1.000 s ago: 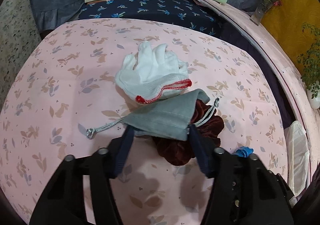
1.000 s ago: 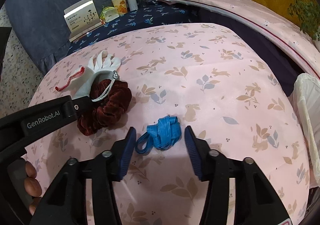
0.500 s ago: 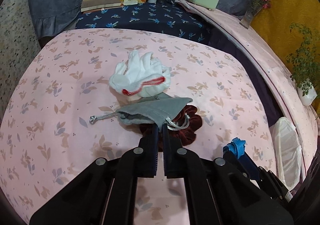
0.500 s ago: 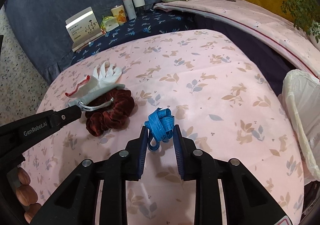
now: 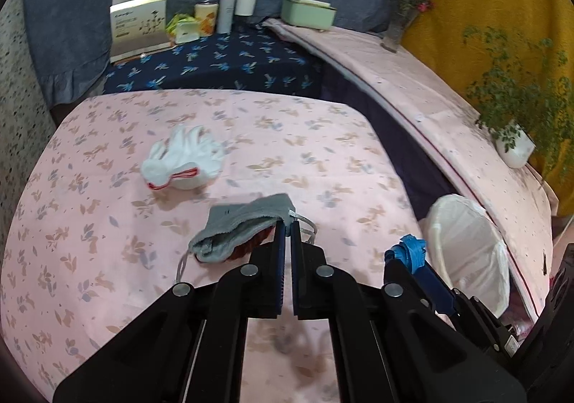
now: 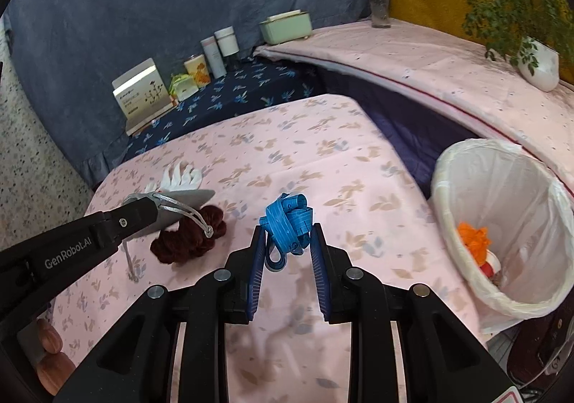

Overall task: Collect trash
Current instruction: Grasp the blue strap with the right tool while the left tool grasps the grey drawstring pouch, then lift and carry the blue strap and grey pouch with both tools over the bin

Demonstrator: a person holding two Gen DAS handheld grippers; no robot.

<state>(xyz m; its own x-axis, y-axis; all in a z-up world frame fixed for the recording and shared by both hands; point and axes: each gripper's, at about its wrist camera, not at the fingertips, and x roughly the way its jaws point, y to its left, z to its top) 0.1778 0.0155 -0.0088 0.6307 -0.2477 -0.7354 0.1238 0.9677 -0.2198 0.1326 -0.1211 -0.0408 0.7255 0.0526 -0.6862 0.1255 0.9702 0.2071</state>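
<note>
A white glove (image 5: 183,162) is seen lying on the pink counter (image 5: 107,259). A grey pouch (image 5: 244,227) is clamped in the left tongs (image 5: 288,234), above a maroon scrunchie (image 6: 190,241). A blue tape (image 6: 287,223) is gripped by the right tongs (image 6: 287,252), near the lined bin (image 6: 502,223)

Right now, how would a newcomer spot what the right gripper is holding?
Find the pink leaf-print tablecloth beside the white-lined bin. Above it, the right gripper pinches a bundled blue tape measure, the only bright blue item; neighbours are grey, maroon, white.
</note>
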